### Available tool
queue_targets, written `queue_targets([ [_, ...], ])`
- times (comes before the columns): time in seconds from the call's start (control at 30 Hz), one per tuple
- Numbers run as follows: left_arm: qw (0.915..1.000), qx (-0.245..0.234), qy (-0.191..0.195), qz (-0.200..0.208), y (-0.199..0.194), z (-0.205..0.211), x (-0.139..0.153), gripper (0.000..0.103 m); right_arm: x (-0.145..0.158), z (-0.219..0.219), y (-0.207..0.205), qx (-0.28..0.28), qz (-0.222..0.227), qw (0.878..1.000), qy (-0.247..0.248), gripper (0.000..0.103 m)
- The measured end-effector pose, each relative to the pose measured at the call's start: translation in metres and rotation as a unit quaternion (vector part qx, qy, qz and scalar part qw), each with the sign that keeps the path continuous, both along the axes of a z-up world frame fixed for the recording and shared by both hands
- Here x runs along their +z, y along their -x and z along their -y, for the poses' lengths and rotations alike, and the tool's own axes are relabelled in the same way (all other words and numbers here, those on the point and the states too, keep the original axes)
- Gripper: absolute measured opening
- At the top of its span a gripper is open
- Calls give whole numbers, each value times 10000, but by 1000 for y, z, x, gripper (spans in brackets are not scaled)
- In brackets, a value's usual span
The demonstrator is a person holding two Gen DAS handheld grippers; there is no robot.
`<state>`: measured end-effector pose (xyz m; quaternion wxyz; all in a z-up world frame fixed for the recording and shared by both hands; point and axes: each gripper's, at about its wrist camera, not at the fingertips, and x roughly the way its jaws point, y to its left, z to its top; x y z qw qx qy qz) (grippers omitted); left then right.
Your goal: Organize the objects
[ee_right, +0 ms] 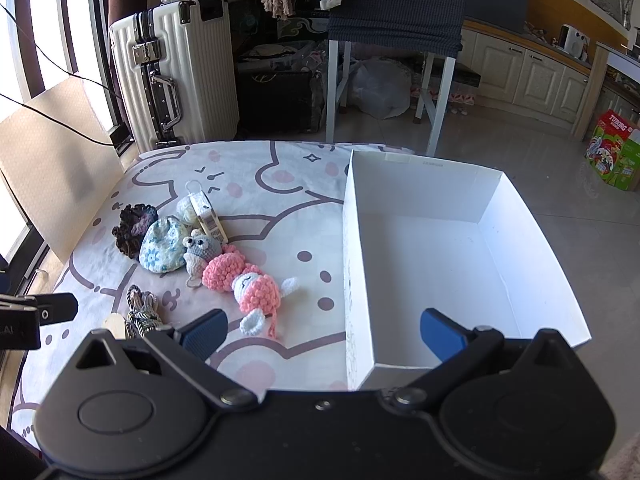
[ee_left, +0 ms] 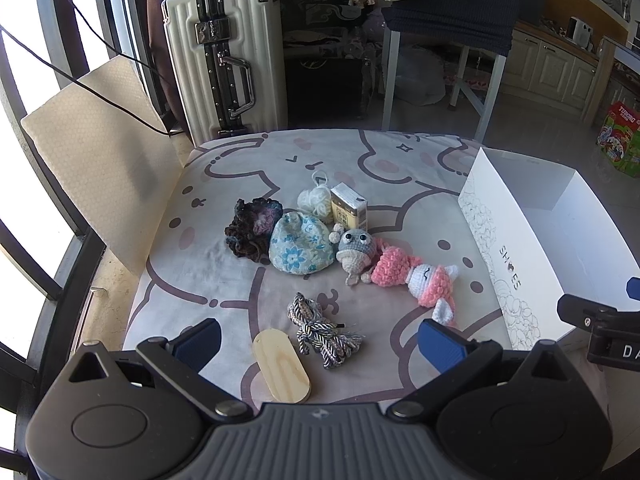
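Both tongs were matte black, the left tongs [ee_left: 319, 342] grey and ribbed at the middle, the right tongs [ee_right: 323, 335] plain. Each had blue pads [ee_left: 439, 344], silver pivot screws and round embossed discs. White letters marked one side.

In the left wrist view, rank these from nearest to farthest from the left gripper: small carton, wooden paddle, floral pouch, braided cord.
1. wooden paddle, lying between the open fingers of the left gripper, slightly left.
2. braided cord, just beyond the paddle, to its right.
3. floral pouch, mid-bed, centre-left.
4. small carton, standing behind the pouch, farthest back.
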<state>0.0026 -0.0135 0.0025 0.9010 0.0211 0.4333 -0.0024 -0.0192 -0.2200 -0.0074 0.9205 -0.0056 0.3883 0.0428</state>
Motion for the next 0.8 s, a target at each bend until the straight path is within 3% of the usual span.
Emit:
queue_targets([
  [0.8,10000,-12,-4,3,0,-1,0,103,-2,0,1,40,-20,10000,19,103],
])
